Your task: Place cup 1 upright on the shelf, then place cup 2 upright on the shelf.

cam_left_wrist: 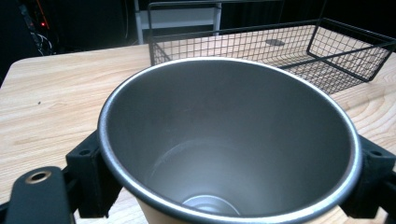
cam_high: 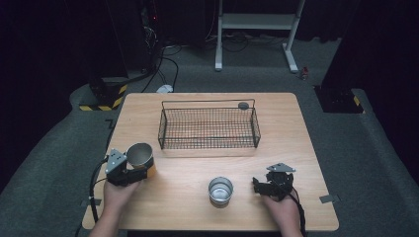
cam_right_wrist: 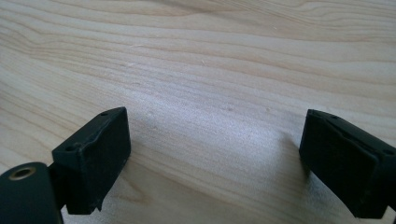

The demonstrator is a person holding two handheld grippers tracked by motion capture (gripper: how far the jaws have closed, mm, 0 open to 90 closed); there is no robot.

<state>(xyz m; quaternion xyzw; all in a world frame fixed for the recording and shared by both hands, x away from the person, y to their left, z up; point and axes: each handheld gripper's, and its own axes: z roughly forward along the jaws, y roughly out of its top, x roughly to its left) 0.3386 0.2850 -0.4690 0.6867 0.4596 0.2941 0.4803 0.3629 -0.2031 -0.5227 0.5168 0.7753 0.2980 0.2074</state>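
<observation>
The high view looks forward and down from above the near edge, taking in the whole table and the floor beyond. The left gripper view sits low at the near left, facing the far wire basket, also seen from above. The right gripper view hangs close over bare tabletop.

No readable text, label, brand or number on anything around the wire basket.

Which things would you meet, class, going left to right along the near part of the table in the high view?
Left gripper clamped on a tilted steel cup with a tan base → upright shiny metal cup → right gripper, jaws open over bare wood.
</observation>
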